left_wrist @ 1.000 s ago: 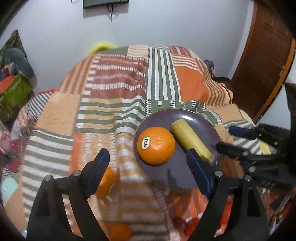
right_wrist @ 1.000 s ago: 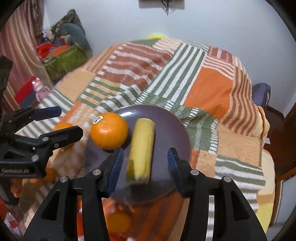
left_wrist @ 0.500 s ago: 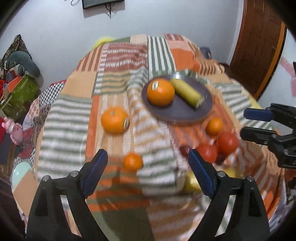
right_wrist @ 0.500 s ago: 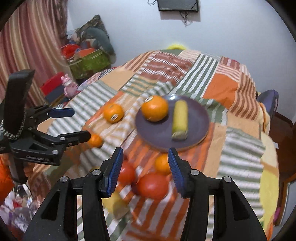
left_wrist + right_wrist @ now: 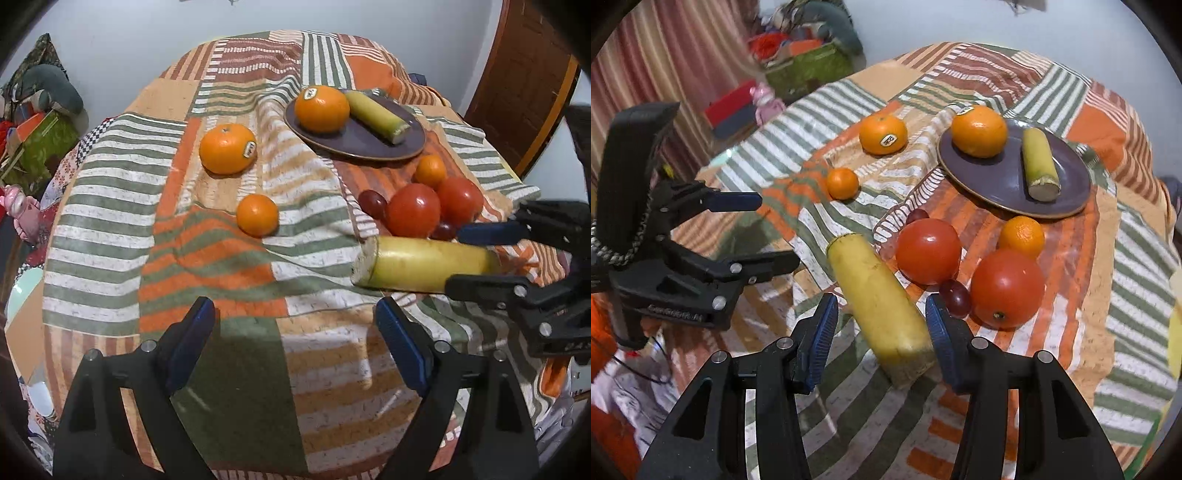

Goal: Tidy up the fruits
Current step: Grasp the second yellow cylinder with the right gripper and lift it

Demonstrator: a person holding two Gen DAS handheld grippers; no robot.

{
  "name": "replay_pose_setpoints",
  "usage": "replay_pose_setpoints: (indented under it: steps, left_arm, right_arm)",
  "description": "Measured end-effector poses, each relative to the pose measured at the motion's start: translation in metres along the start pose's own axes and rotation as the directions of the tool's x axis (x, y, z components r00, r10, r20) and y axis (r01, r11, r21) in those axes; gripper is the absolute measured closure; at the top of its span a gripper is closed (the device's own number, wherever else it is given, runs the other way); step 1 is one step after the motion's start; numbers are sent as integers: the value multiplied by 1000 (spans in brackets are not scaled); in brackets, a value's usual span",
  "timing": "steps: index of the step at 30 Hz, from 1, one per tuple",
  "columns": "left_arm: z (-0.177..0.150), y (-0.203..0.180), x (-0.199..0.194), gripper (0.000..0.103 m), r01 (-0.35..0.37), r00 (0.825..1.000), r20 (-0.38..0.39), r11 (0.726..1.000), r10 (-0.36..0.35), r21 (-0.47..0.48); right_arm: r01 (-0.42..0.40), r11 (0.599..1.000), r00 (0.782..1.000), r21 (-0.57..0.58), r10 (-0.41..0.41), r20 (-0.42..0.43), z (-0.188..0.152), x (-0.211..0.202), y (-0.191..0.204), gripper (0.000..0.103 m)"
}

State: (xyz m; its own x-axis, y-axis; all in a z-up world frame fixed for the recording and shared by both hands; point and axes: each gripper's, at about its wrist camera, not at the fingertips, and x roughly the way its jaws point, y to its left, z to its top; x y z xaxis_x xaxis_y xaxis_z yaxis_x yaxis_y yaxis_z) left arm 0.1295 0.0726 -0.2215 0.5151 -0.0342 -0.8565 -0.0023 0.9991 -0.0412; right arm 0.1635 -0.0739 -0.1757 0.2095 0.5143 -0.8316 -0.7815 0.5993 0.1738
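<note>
The right tool (image 5: 881, 325) is spread wide, its blue pads on either side of the near end of a yellow banana piece (image 5: 879, 295) that lies on the striped patchwork cloth (image 5: 1126, 266); gaps show on both sides, so nothing is gripped. Seen from the left wrist, the same piece (image 5: 421, 264) lies at the right between the right tool's two fingers (image 5: 487, 230). The left tool (image 5: 295, 339) is released too, hanging over bare cloth (image 5: 229, 280) near the front of the surface.

Far right stands a dark purple plate (image 5: 1001, 181) carrying a large orange (image 5: 979, 131) with a small sticker on top, its print too small to read, and a second banana piece (image 5: 1039, 164) just beside it. Left of the plate, on the cloth, sits another large orange (image 5: 882, 133) with an oval sticker, also unreadable. A small mandarin (image 5: 842, 183) lies nearer. Two red tomatoes (image 5: 928, 251) (image 5: 1006, 288) sit just right of the banana piece, with a dark grape (image 5: 955, 293) between them, another grape (image 5: 916, 214) behind, and a second small mandarin (image 5: 1021, 236) near the plate's front rim.
</note>
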Motion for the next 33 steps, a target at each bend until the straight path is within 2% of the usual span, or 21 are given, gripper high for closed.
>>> replay_pose_setpoints:
  steps: [7,12,16,21,24,29,33]
  left_arm:
    - [0,3,4,14,27,1000,3,999,-27,-29]
    - [-4,11,1,14,17,1000,13,999,-16,-48]
    - [-3,20,-7,14,-3,1000,27,998,5,-58]
    - [6,30,-16,14,-24,998,49,997,27,-70]
    - [14,34,-19,14,-27,998,62,997,32,-79]
    - [29,34,-24,14,-35,995,88,997,41,-63]
    - [44,33,-26,14,-63,991,113,997,66,-36]
  right_arm:
    - [3,991,990,-133,-22,-143,11,27,8,57]
    - [9,986,983,-168,-40,-180,14,33,13,61]
    - [36,988,989,-153,-57,-134,9,26,16,63]
    - [10,998,998,-67,-14,-55,10,-2,11,68]
    - [36,998,999,-51,-36,8,15,-22,9,68]
    - [55,998,998,-17,-54,43,22,-36,-6,68]
    - [115,993,989,6,-116,91,18,-54,-20,68]
